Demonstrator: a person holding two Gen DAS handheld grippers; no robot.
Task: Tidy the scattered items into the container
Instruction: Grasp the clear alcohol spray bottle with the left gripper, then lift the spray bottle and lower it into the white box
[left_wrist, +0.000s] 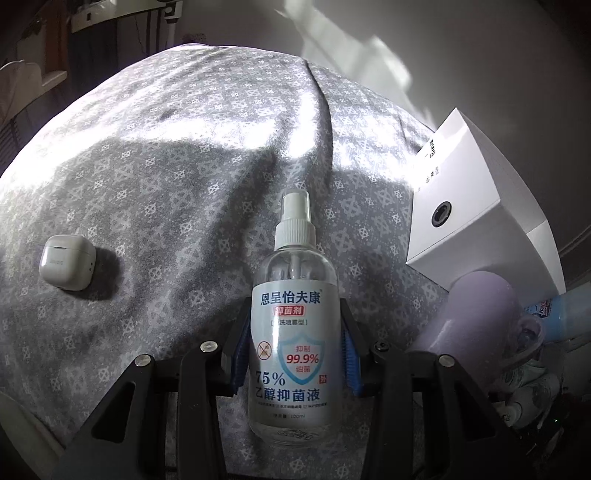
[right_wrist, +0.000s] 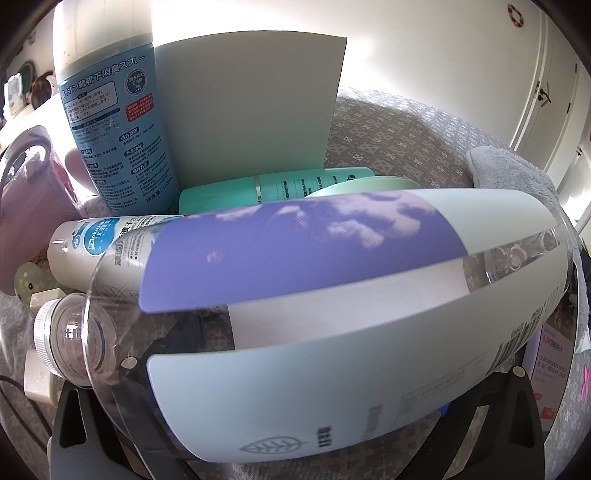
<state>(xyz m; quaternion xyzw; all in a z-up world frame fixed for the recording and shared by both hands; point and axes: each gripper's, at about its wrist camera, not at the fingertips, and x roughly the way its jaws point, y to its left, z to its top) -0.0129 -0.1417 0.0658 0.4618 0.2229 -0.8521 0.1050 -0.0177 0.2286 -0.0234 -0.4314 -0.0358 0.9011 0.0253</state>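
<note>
A clear spray bottle (left_wrist: 294, 280) with a white nozzle and a blue-and-white label stands between the blue pads (left_wrist: 239, 354) of my left gripper (left_wrist: 294, 310), which is shut on its sides over the grey patterned bedcover (left_wrist: 184, 166). A white earbud case (left_wrist: 66, 264) lies on the cover to the left. In the right wrist view a big clear bottle (right_wrist: 314, 258) with a purple-and-white label lies crosswise, its threaded neck to the left. It covers my right gripper's fingers; only a black arm (right_wrist: 74, 424) shows.
A white box (left_wrist: 458, 206) sits at the right on the cover. Behind the big bottle stand a blue spray can (right_wrist: 110, 122) and a pale card (right_wrist: 251, 103), with a mint tube (right_wrist: 295, 184) and a white bottle (right_wrist: 85, 240) lying down. Grey fluffy cloth (right_wrist: 517, 173) lies right.
</note>
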